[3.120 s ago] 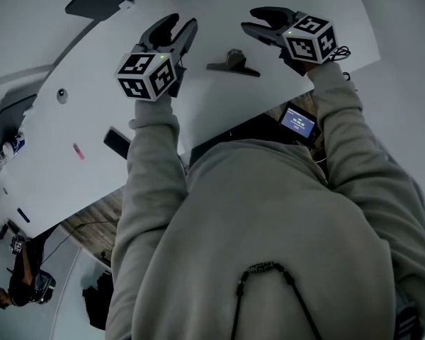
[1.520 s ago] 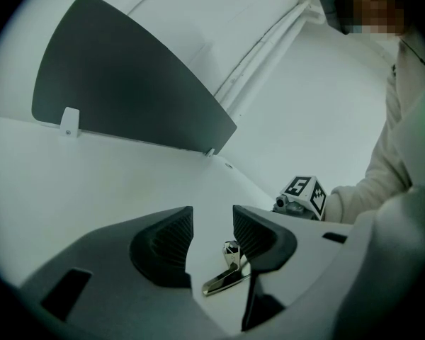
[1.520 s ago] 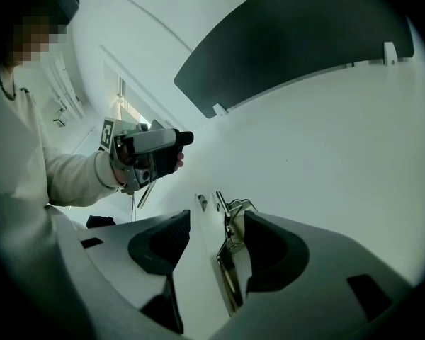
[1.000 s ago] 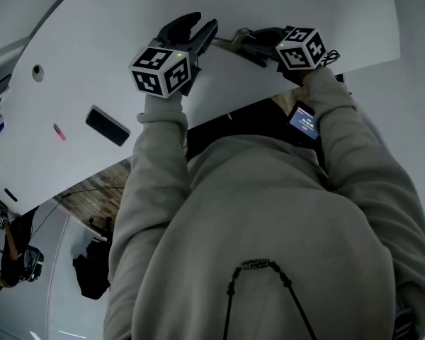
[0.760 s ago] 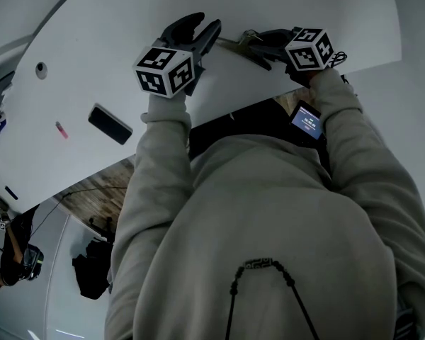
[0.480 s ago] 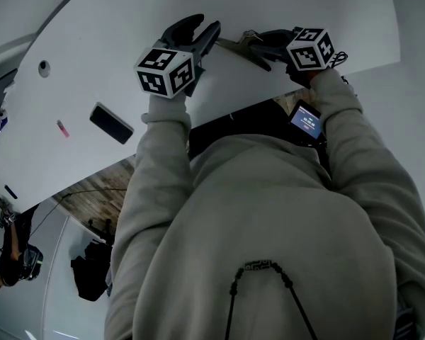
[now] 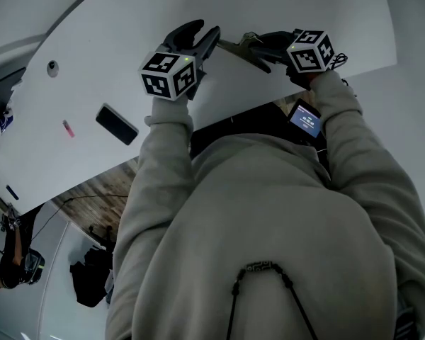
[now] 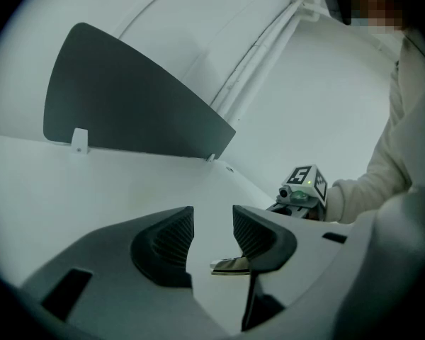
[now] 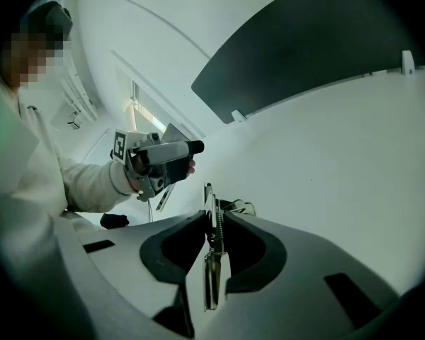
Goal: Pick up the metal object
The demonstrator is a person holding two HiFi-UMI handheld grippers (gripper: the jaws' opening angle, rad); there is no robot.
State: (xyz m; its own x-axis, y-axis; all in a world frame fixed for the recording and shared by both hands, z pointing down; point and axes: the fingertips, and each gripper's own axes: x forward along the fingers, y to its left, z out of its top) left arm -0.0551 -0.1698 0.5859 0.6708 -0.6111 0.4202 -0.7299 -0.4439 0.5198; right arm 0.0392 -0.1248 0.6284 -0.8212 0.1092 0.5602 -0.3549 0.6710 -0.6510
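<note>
Item: metal clip [image 9: 212, 275], slim and sprung, set on edge between the jaws of the right gripper [image 9: 214, 222]. We record those jaws as clamped on it from both sides. One end of the clip juts past the jaw tips toward the left gripper [image 8: 212, 222]. Left gripper: jaws apart, nothing in the gap. A bright metal tip shows low beside its right-hand jaw, probably the clip's end, though we cannot tell whether it touches that jaw. Both grippers are over the far part of the white table [image 7: 92, 83], near each other. Also on the table, well apart from the grippers at its near left: a dark phone [image 7: 117, 124] and, just beside it, a small pink item [image 7: 69, 128]. A dark panel [image 8: 127, 105] stands at the table's far edge. A lit screen [image 7: 304, 120] shows below the right sleeve [image 7: 354, 140].
</note>
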